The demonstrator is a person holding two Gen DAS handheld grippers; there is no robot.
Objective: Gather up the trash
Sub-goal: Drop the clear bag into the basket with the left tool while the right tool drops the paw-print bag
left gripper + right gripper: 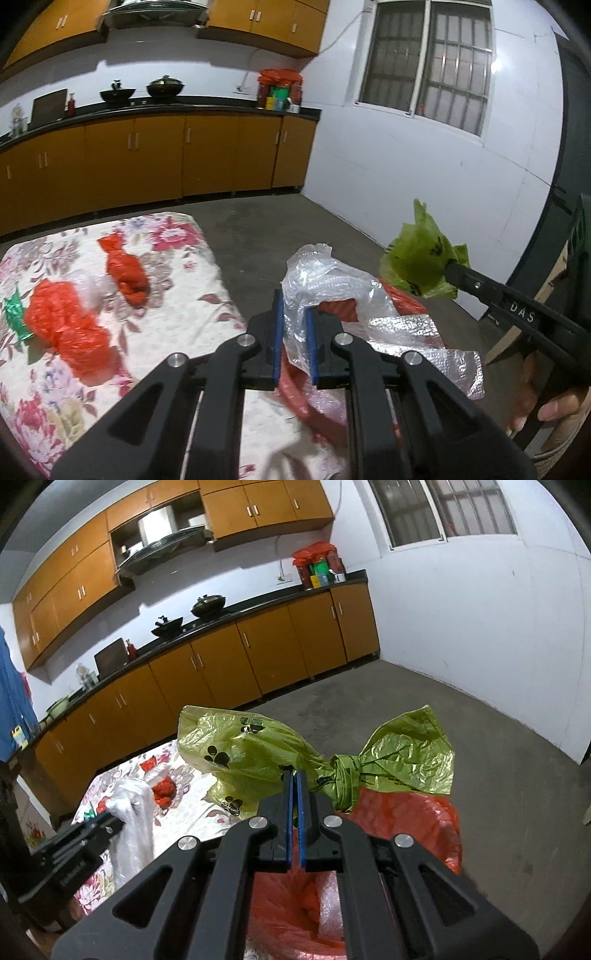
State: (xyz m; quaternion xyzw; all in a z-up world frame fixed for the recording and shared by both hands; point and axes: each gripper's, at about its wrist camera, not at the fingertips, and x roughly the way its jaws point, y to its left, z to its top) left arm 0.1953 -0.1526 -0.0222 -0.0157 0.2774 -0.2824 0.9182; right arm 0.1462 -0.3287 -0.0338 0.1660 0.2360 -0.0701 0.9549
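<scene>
My left gripper is shut on a clear bubble-wrap sheet and holds it over the red-lined bin. My right gripper is shut on a knotted green bag with paw prints, held above the red bin bag; it also shows in the left wrist view. On the floral cloth lie a tied red bag, a crumpled red bag, a green foil piece and a clear wad.
Orange cabinets with a black counter run along the far wall, with woks on top. White wall and barred window stand at right. Bare concrete floor lies beyond the bin.
</scene>
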